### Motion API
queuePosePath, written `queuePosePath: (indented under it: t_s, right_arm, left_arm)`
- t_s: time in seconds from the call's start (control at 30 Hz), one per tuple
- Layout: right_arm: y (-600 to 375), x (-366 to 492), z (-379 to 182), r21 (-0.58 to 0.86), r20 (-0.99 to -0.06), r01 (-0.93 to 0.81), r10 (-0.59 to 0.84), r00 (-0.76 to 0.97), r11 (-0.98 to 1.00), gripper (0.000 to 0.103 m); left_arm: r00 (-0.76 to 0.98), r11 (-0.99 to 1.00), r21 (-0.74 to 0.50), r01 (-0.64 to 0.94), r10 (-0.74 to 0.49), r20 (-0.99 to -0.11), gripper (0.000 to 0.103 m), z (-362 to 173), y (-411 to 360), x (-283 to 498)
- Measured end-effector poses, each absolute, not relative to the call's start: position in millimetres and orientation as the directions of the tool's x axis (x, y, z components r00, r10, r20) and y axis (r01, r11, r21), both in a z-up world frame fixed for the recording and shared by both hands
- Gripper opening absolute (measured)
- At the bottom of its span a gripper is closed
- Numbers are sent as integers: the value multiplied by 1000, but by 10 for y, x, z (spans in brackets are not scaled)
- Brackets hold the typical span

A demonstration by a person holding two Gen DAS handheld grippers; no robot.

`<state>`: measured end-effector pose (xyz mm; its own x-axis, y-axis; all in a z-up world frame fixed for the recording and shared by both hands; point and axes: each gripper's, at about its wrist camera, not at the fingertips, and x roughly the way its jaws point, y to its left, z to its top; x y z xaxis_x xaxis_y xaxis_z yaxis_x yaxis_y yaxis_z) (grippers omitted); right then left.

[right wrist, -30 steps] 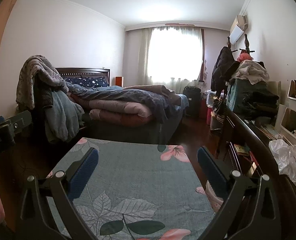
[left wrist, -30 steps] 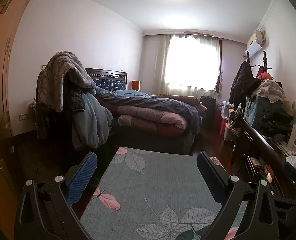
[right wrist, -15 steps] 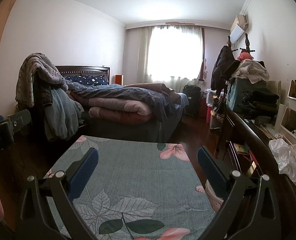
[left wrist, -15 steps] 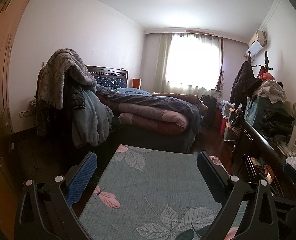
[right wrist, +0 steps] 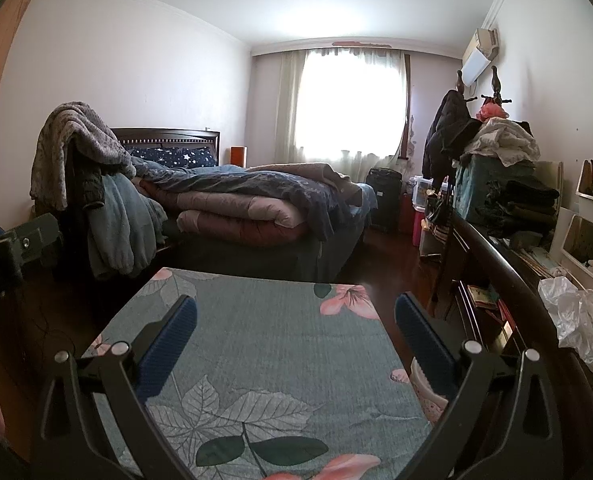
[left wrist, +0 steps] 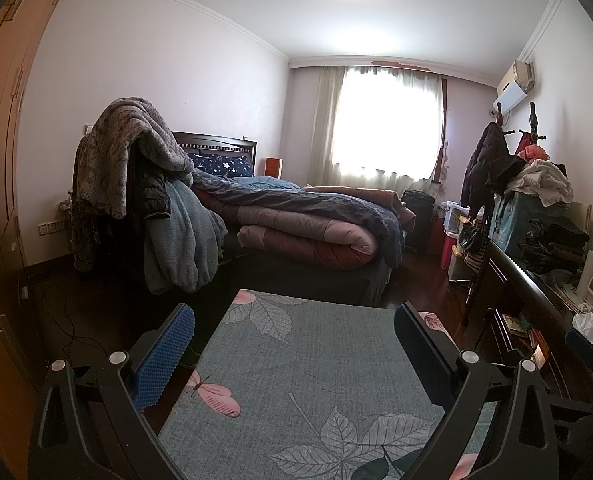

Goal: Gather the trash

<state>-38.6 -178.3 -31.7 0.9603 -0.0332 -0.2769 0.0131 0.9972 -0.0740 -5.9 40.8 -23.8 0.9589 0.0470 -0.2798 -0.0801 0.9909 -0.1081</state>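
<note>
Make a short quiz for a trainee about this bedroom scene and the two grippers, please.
1. True or false: the left gripper holds a piece of trash.
2. The crumpled plastic bag lies on which side of the right gripper? A) left B) right C) between its fingers
3. Fill in: the flower-patterned cloth below both grippers is mostly ____ in colour.

Key: 1 false, both grippers are open and hold nothing; 2 B; 3 grey-green.

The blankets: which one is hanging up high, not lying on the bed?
The fuzzy grey blanket is draped high beside the headboard, above a light blue fleece. The pink quilt and the dark blue duvet lie on the bed.
</note>
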Motion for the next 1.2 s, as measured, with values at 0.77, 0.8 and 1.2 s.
queuePosePath:
  t_s: [0.77,0.8,1.2]
  right_arm:
    - [-1832,-385,-359,-83,-290,12,-35,956,996,100]
    - [-1829,-383,-358,-83,-290,12,-35,956,997,100]
    - [-1890,-386,-406,-83,-298,13,-38,954,996,100]
  left_arm:
    - [961,991,-107,-75,43,-274,99,-248,392,-73]
    - [962,992,-107,-71,39,-269,99,-252,390,-77]
    - [964,994,-103,-47,19,-265,99,-286,338,-62]
